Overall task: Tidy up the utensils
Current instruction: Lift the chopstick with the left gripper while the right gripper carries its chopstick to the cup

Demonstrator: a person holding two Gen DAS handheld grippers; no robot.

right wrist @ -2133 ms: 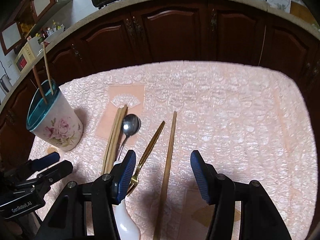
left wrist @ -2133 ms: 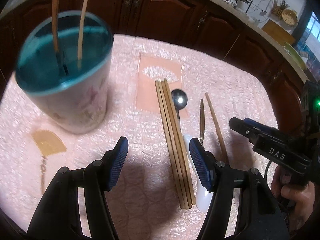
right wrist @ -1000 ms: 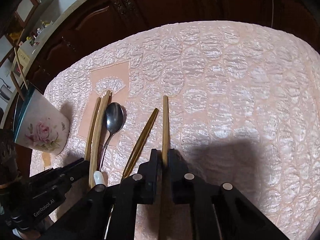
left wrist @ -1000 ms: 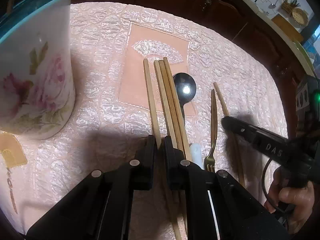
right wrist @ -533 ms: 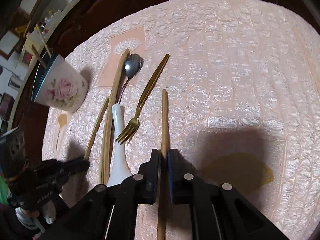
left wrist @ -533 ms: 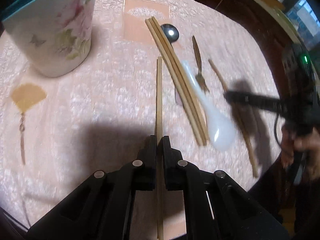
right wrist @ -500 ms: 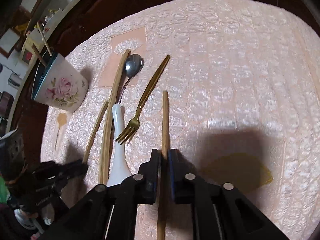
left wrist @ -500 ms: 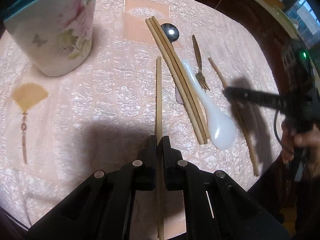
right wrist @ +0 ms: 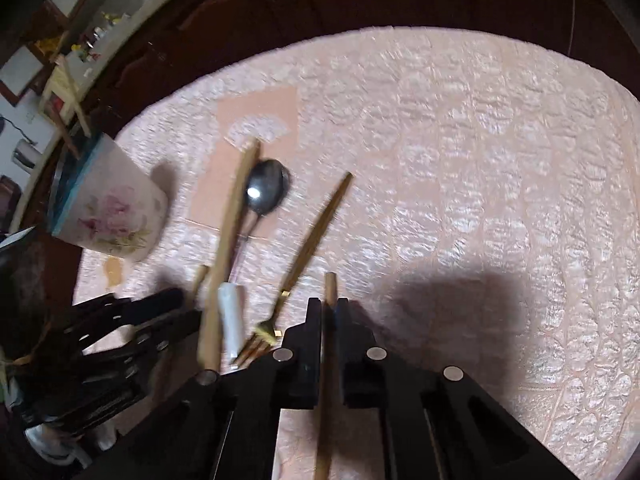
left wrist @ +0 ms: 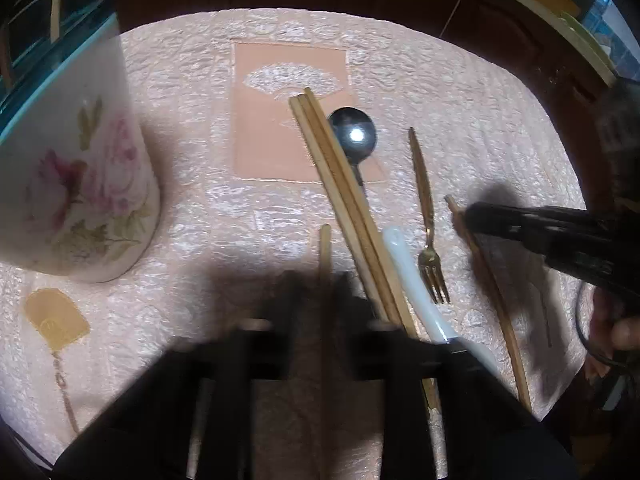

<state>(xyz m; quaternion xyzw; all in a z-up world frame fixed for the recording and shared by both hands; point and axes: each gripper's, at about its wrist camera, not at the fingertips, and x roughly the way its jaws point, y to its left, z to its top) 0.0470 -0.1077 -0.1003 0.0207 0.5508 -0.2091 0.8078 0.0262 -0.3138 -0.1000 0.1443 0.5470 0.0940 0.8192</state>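
Each hand-held gripper, left [left wrist: 325,280] and right [right wrist: 329,312], is clamped on one light, stiff, slippery chopstick [left wrist: 325,248] [right wrist: 330,286], gripped near its end, likely to pivot.

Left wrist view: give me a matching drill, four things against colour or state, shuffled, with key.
Things:
1. slim metal fork
2. floral ceramic cup
3. round-bowled metal spoon
4. single wooden chopstick

States:
A. teal rim, standing upright
B. gold, lying tines toward the camera
C. clamped in the left gripper
D. silver bowl, handle under two paired chopsticks

Pairs: 1-B, 2-A, 3-D, 4-C
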